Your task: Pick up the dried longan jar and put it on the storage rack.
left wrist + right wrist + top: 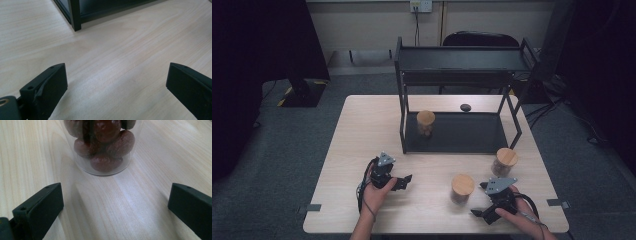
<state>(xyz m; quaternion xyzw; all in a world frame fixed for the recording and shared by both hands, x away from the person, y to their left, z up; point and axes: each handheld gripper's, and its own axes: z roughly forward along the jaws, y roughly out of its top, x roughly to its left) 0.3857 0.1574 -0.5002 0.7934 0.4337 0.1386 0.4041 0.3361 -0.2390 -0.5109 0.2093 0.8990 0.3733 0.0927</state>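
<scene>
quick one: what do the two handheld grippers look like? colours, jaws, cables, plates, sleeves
Both are black. The left gripper and the right gripper each carry a grey three-cornered plate on top and trail a black cable along the wrist. In the gripper views, each shows two flat, blocky black jaws with small round holes near the tips. No sleeves visible; forearms look bare.

Black shelf [462,131], pale wood table [362,130]

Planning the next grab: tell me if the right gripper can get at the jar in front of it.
Probably yes: the right gripper is open, the jar stands just ahead of it, and bare table lies between.
</scene>
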